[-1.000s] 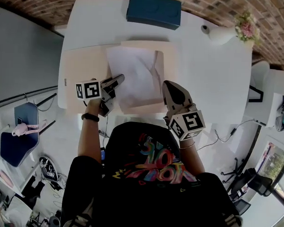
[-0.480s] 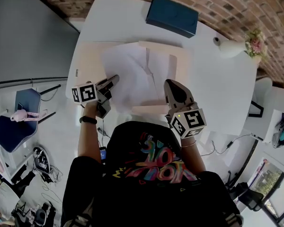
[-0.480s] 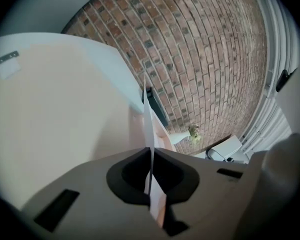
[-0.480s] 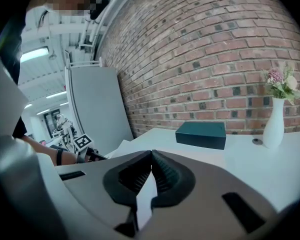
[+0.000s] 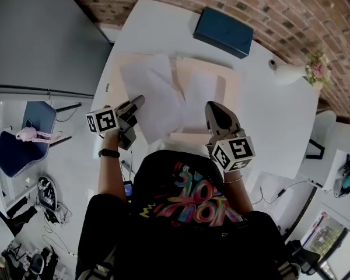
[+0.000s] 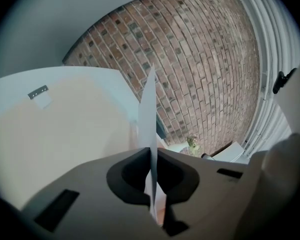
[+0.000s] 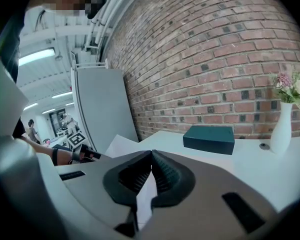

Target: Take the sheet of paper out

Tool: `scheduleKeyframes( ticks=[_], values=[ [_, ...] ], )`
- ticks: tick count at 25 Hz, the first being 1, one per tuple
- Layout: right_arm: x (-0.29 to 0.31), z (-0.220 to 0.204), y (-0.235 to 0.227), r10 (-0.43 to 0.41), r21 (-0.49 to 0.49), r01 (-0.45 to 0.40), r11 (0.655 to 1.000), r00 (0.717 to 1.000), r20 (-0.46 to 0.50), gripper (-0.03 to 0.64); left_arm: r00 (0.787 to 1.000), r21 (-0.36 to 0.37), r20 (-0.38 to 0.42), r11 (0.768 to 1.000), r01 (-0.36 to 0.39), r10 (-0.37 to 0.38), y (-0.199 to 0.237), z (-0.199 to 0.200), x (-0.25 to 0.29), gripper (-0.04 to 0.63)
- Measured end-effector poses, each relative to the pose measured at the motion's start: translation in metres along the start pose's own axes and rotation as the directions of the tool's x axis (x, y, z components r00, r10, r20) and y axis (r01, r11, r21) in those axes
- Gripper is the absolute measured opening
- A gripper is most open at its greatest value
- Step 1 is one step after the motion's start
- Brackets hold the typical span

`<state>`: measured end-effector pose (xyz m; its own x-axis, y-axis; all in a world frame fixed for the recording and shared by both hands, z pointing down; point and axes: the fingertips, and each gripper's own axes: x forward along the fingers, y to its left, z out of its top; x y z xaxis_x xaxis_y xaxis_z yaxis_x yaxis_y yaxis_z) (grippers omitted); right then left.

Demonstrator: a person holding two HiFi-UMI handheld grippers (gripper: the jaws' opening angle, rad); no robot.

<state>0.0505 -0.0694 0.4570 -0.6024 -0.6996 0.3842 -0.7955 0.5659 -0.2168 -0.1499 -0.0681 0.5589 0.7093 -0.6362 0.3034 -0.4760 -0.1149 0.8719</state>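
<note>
A beige folder (image 5: pixel 232 101) lies open on the white table (image 5: pixel 268 115). My left gripper (image 5: pixel 139 100) is shut on the near left edge of a white sheet of paper (image 5: pixel 154 101). The sheet is lifted and slanted over the folder's left half. In the left gripper view the sheet (image 6: pixel 149 114) stands edge-on between the closed jaws of the left gripper (image 6: pixel 152 151), above the folder (image 6: pixel 55 134). My right gripper (image 5: pixel 212 105) rests at the folder's near right part. In its own view the right gripper (image 7: pixel 151 153) is shut, with nothing showing past the tips.
A dark blue box (image 5: pixel 223 32) lies at the table's far side by the brick wall. A white vase with flowers (image 5: pixel 291 72) stands at the far right. The table's left edge (image 5: pixel 108 83) drops to the floor, where a blue chair (image 5: pixel 17 150) stands.
The left gripper has drawn the sheet leftward and up out of the folder, so that it now hangs over the folder's left half. The right gripper has stayed on the folder.
</note>
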Motion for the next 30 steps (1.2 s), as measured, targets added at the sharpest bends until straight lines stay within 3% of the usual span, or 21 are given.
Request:
scheduleKeyframes(
  ticks=[10, 19, 25, 30],
  values=[
    [-0.015, 0.028, 0.011, 0.003, -0.024, -0.001, 1.000, 0.998, 0.067, 0.018, 0.996, 0.117, 0.082, 0.993, 0.008, -0.018, -0.040, 0.022, -0.018, 0.023],
    [-0.035, 0.046, -0.002, -0.040, -0.025, 0.044, 0.999, 0.991, 0.128, 0.018, 0.992, 0.252, 0.116, 0.967, 0.027, -0.058, -0.089, 0.037, -0.015, 0.023],
    [-0.053, 0.060, -0.016, -0.081, -0.024, 0.087, 0.996, 0.981, 0.174, 0.018, 0.985, 0.395, 0.144, 0.918, 0.027, -0.091, -0.131, 0.050, -0.004, 0.023],
    [-0.070, 0.067, -0.034, -0.126, -0.024, 0.134, 0.991, 0.972, 0.197, 0.018, 0.982, 0.529, 0.158, 0.849, 0.005, -0.104, -0.168, 0.052, 0.013, 0.023]
  ],
)
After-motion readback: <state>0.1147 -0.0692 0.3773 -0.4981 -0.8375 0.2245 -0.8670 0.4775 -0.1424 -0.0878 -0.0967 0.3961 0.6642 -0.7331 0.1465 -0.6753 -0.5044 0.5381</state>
